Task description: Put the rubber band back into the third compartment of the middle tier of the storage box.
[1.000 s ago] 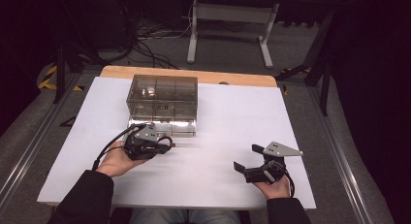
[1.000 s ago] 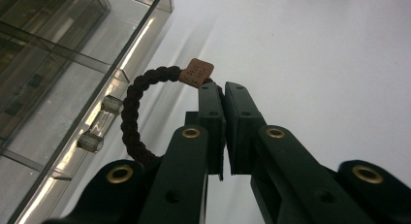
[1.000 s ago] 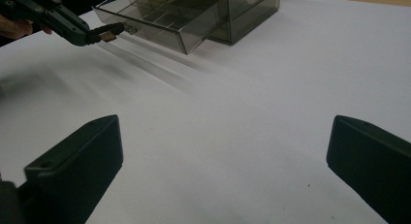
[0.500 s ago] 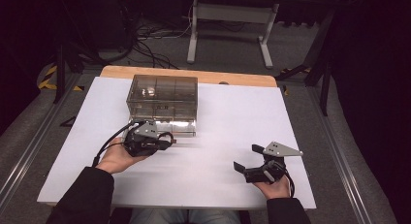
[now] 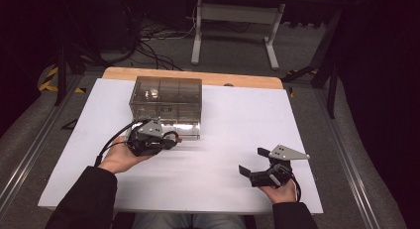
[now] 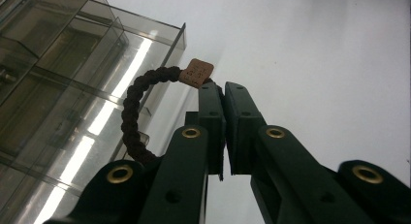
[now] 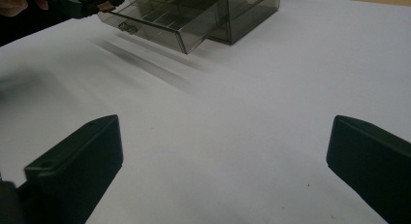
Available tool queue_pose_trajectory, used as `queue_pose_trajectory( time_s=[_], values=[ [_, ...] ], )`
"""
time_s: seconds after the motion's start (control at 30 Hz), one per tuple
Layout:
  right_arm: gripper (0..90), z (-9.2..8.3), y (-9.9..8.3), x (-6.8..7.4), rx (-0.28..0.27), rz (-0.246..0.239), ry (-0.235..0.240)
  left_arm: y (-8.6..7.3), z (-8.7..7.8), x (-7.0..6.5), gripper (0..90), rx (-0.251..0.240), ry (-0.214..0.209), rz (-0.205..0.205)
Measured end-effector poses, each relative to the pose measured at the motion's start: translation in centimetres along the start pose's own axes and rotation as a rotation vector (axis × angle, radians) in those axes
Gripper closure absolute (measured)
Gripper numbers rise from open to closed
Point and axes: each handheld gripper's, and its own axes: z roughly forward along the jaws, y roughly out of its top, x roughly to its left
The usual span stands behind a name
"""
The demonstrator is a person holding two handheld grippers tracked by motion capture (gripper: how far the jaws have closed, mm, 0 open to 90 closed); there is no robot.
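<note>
Two grippers show in the high view, one in each hand, over one white table. At centre left of the frame the left gripper sits right at the front of one smoky clear drawer box, whose lowest drawer stands pulled out toward the person. At lower right the right gripper lies well apart from the box, its jaws spread with nothing between them.

One braided dark bracelet fills the middle of the left gripper view. It bears one small tan tag. The gripper's two jaws are pressed together, pinching the bracelet just below that tag, so the tag pokes out beyond the tips while the loop curves away to the left of the jaws and back down beside them. Behind the loop, in the left half of the frame, lies the open drawer with its clear dividers — the bracelet hangs over its near corner, though whether it touches the plastic cannot be told.

Both jaws of the right gripper stand wide at the bottom corners of the right gripper view, bare table between them. At upper left of that frame is the box with its drawer out, and the left gripper at the drawer's front edge.
</note>
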Motion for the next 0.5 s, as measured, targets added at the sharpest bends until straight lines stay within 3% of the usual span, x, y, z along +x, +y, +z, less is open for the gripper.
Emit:
queue_pose_trajectory(
  time_s=[0.5],
  values=[
    [0.2, -0.1, 0.0, 0.0, -0.001, 0.01, -0.001, 1.3, 0.2, 0.3, 86.3, -0.01, 0.0, 0.012]
  ],
)
